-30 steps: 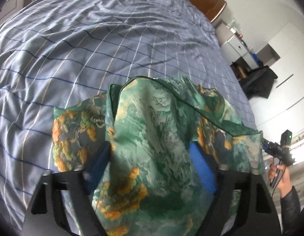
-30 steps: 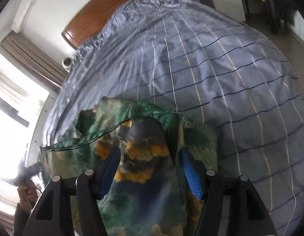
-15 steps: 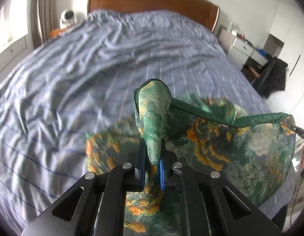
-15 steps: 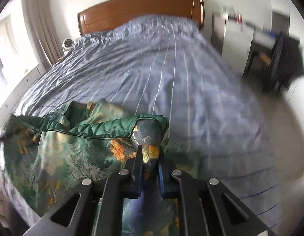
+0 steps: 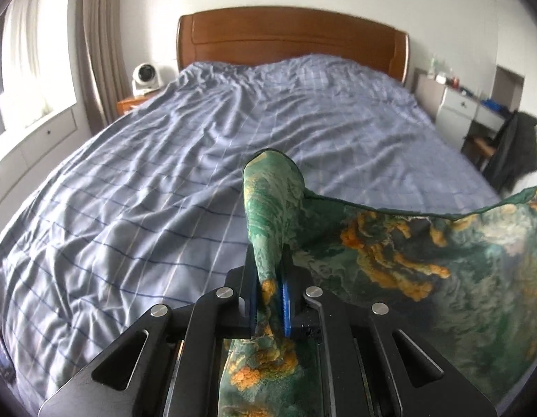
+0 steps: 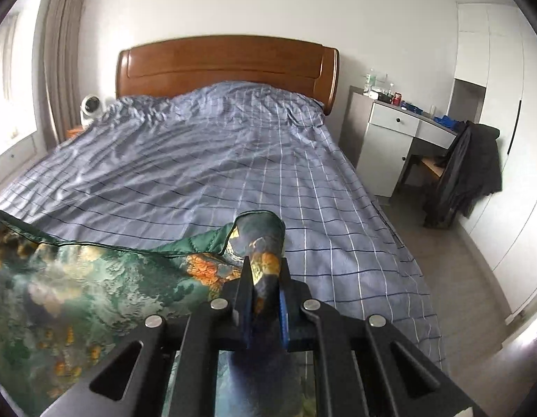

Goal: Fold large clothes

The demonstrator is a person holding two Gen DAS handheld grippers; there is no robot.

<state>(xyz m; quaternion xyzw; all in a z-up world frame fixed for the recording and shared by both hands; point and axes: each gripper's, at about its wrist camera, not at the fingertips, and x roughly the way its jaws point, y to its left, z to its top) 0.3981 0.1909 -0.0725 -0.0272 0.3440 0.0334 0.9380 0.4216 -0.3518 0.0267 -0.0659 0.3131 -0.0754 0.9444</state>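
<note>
Bed with blue checked cover and wooden headboard fills both views; the green and orange patterned garment hangs at its near end, stretched between the two grippers, its top edge lifted clear of the cover.

Step in hand, as judged: the lift and spread that precedes a fold. The left gripper has its fingers closed on a bunched corner of the garment; the right gripper likewise pinches the opposite corner.

Next move, as judged: carry both corners forward together, keep the edge taut, and lay the cloth flat on the cover.

Views compared: the left wrist shows the cloth running off to its right, and a window with curtain. The right wrist shows the cloth running to its left, and a white desk, a dark coat on a chair, and bare floor.
</note>
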